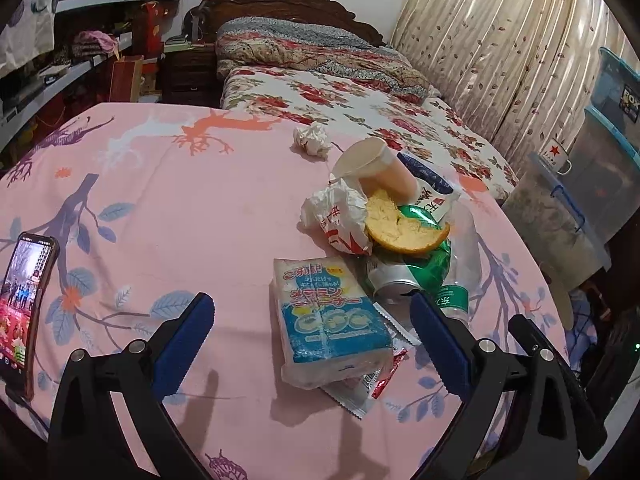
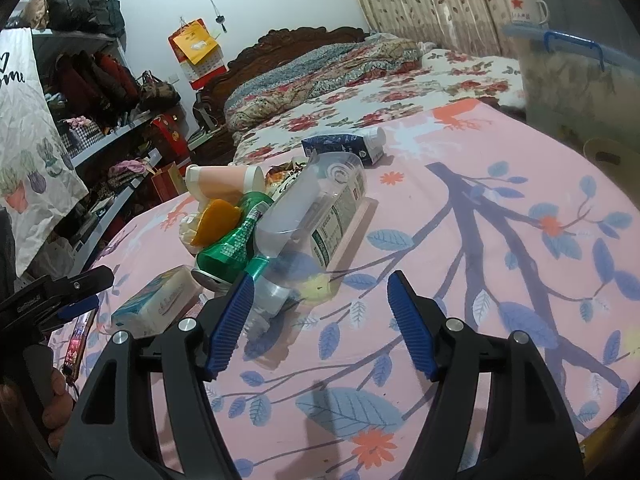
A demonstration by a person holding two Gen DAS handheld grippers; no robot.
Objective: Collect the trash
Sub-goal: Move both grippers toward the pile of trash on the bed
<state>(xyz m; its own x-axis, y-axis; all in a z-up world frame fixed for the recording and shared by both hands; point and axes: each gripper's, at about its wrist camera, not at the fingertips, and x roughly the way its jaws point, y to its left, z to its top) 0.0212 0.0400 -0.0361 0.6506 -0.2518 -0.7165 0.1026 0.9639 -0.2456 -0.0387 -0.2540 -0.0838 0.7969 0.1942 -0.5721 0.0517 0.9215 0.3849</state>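
1. I see the trash gathered into one loose heap toward the right side of the pink tablecloth (image 1: 168,208); no bin or bag shows, so I judge the collecting only partly done.
2. My left gripper (image 1: 312,320) stands wide, holding nothing. The sponge pack (image 1: 328,320) lies between its fingers, but the pads are clear of it.
3. My right gripper (image 2: 320,320) is partly open and empty, with the neck of the clear plastic bottle (image 2: 320,208) just beside its left finger.
4. Count in the heap:
   - one sponge pack;
   - one crushed green can (image 1: 404,276);
   - one clear plastic bottle;
   - one paper cup (image 1: 372,164) on its side;
   - one orange peel (image 1: 404,224) on top of the can;
   - one crumpled food wrapper (image 1: 340,220);
   - at least two flat sachets under the sponge pack.
5. Lying apart: one crumpled tissue (image 1: 312,140) near the far edge, and one blue carton (image 2: 344,146) beyond the bottle. Both, I judge, are left to bring in.
6. One phone (image 1: 24,304) sits at the left edge; not trash, I would leave it.
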